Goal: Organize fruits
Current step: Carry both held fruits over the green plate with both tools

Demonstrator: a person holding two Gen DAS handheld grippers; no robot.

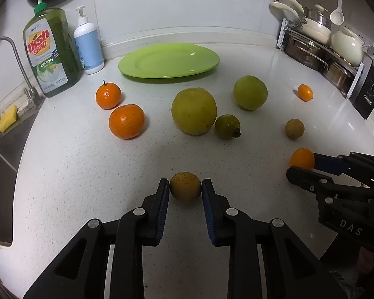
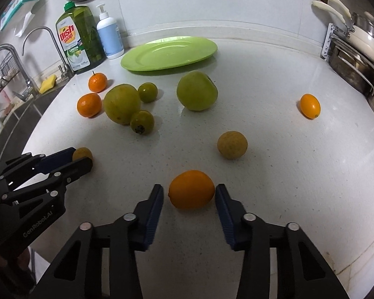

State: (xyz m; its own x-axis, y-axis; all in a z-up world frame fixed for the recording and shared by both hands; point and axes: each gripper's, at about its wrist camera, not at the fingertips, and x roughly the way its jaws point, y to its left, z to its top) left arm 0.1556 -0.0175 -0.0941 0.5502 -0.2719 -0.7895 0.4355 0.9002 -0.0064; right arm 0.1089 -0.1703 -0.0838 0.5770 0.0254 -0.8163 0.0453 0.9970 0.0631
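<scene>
On the white worktop (image 1: 74,174), seen from the left wrist, the left tongs (image 1: 185,189) are clenched on a small yellow-brown fruit (image 1: 185,186) dead ahead at 12 o'clock, pads touching both flanks. At 3 o'clock, the right tongs (image 1: 302,167) bracket an orange kumquat (image 1: 302,159). From the right wrist, that kumquat (image 2: 191,189) lies crosswise between the pads, the right pad touching and the left showing a sliver of gap. The green plate (image 2: 169,53), the likely destination, sits empty at 12 o'clock, beyond the loose fruit.
</scene>
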